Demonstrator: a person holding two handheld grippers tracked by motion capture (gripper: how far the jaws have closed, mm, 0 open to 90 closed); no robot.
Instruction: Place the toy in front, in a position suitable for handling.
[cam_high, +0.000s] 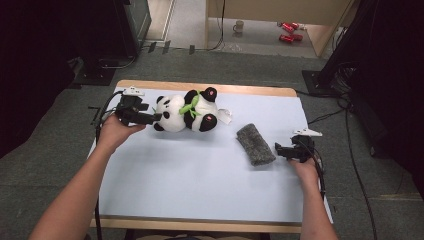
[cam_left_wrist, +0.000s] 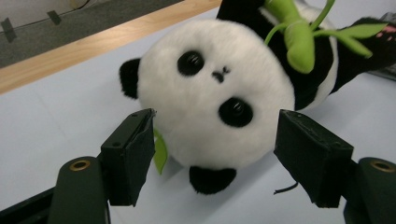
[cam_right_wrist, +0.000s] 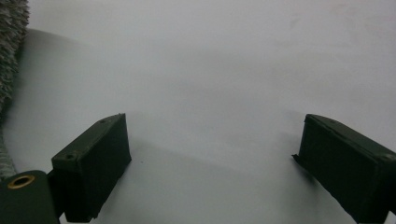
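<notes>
Sideways, panda (cam_high: 186, 114) head toward left gripper (cam_high: 153, 118).

Pale table (cam_high: 200, 170), plush panda (cam_high: 187, 114), grey cloth (cam_high: 255, 144)

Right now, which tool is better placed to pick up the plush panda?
Left. The left tool is open with its jaws either side of the black-and-white plush panda's head. The right tool sits open beside the grey fuzzy cloth.
</notes>
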